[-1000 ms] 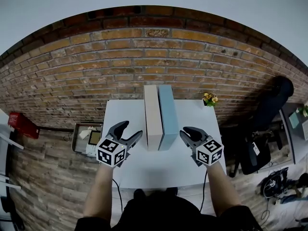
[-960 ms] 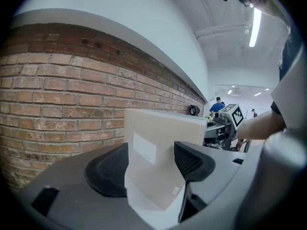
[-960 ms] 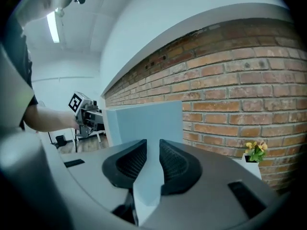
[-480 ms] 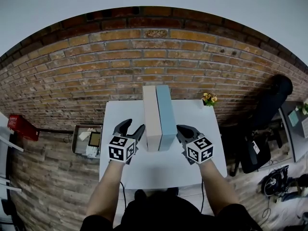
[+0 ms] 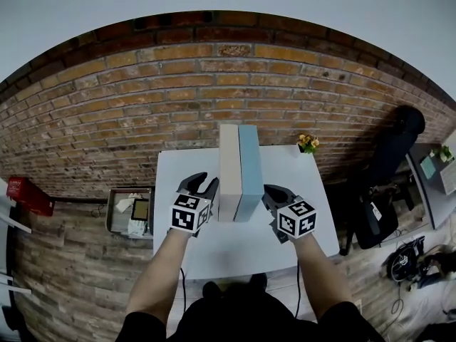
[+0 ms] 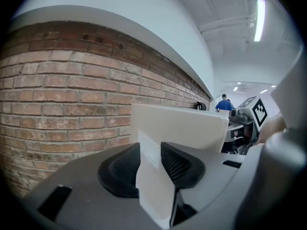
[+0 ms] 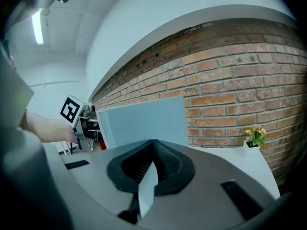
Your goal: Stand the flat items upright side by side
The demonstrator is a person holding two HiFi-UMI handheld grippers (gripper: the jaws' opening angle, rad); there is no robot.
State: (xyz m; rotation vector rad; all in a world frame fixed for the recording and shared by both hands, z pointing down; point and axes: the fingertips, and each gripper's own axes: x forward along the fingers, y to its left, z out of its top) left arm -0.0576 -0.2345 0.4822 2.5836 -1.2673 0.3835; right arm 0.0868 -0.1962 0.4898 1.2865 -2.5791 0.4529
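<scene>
- The brick wall (image 5: 142,105) runs behind the far edge of the white table (image 5: 214,251).
- The cream item (image 5: 229,169) and the blue item (image 5: 250,168) already stand upright, touching flank to flank. They reach from the table's far edge to about its centre, cream on the left.
- The left gripper (image 5: 203,185) has come in from the left side to the near end of the cream item. Its jaws have just been closing, and its own view shows the pads pressed on a thin cream panel, seemingly that item's cover.
- The right gripper (image 5: 270,190) has likewise closed in on the near end of the blue item. Its jaws are fully together, pinching a thin pale edge.
- With both items upright and both ends now pinched, the task looks nearly done. What remains is likely squaring or steadying the pair.
- A small flower pot (image 5: 308,144) sits at the far right corner, apart from everything.
</scene>
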